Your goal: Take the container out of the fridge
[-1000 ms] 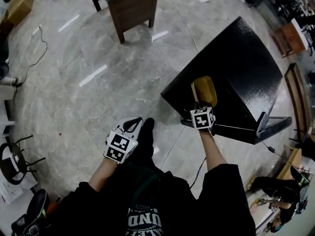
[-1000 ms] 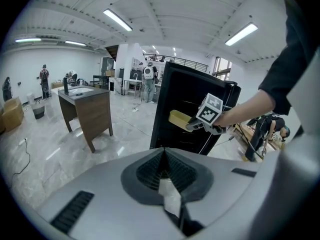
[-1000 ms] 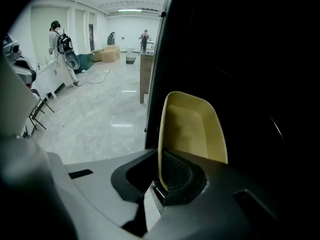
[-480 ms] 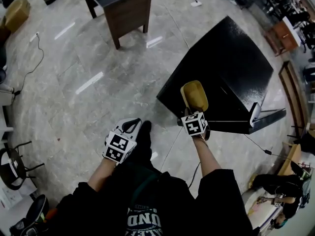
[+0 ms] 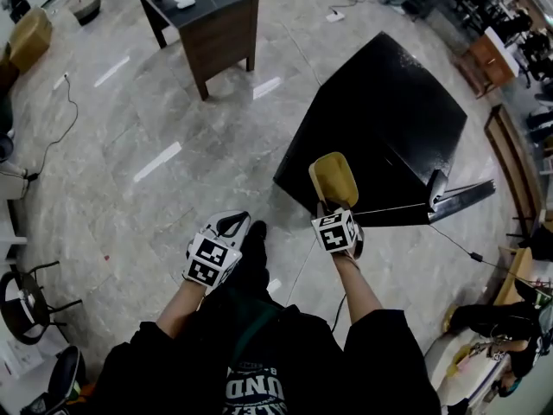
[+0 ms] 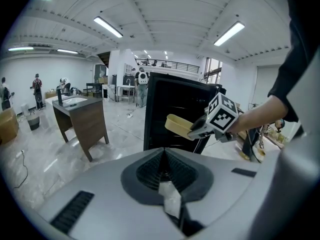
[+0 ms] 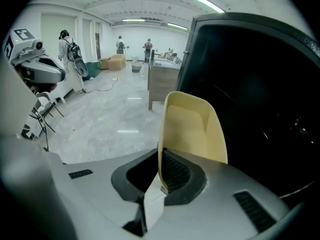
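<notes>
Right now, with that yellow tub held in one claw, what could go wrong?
The right gripper pinches the yellow container by one thin wall only, so it might tilt or slip out. It also hangs close to the black fridge, so a swing could knock it against the edge.

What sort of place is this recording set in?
Probably a big open lab or workshop hall: a black fridge stands on a wide stone floor, strip lights line the ceiling, and people stand in the distance.
</notes>
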Demonstrator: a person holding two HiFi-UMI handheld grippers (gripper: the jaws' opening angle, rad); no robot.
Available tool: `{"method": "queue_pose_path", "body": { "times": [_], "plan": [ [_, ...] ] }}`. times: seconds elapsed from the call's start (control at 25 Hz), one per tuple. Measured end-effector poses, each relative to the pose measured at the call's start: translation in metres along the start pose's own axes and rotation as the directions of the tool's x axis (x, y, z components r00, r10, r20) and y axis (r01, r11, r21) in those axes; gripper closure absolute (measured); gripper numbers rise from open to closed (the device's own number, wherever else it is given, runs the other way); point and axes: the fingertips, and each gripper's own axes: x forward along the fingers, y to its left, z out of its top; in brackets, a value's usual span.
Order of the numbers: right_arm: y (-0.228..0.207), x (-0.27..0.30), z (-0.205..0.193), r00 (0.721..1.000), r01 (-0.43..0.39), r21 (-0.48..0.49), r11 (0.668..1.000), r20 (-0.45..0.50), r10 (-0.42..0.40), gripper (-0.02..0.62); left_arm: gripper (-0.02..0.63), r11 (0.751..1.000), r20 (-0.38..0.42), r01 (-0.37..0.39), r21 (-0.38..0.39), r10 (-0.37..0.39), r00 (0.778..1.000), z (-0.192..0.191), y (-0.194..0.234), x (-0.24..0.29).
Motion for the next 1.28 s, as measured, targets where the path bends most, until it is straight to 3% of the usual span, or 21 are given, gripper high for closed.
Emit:
{"method": "queue_pose_path", "body": {
  "times": [0.68, 1.28],
  "plan": [
    [0.039, -0.076, -0.011, 0.999, 0.005, -0.071, 0.997, 0.047, -0.002, 0.551, 0.591, 0.994, 0.035, 0.045, 0.095, -0.049, 0.998, 0.026, -0.043, -0.013],
    [0.078, -0.125, -0.056, 0.999, -0.008, -0.118, 0.993, 0.041, 0.013, 0.552, 0.592, 0.982, 0.037, 0.113, 0.150, -0.120, 0.992, 0.027, -0.098, -0.011]
  ]
}}
